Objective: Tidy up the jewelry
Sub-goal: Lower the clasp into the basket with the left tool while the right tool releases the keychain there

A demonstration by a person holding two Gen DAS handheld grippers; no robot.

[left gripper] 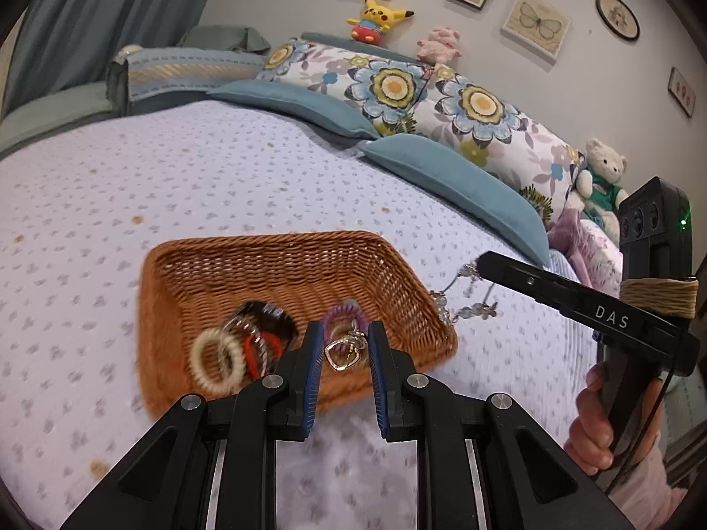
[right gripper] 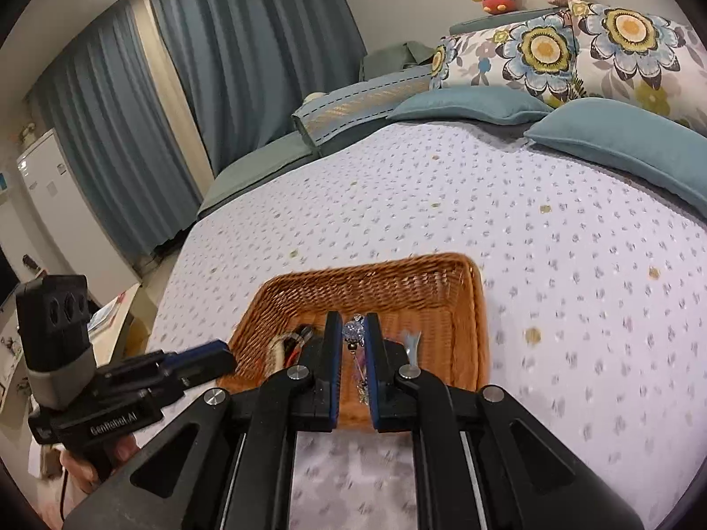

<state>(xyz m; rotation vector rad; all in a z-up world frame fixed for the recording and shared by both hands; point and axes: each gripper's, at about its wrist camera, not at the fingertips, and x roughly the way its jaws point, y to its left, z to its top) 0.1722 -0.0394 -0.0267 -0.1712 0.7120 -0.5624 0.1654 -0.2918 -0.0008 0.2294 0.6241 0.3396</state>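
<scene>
Cream hair tie [left gripper: 217, 362] lay at the left of the wicker basket [left gripper: 283, 265], beside red and dark bits, on the dotted bedspread [left gripper: 221, 168]. Left gripper [left gripper: 342, 355] hovered over the basket's near rim, clenched on a small silver ring charm [left gripper: 342, 353]; purple coil tie [left gripper: 347, 314] just behind it. Further right, right gripper [right gripper: 353, 344] was clamped tight on a beaded necklace [left gripper: 464, 304], which dangled past the basket's right corner.
</scene>
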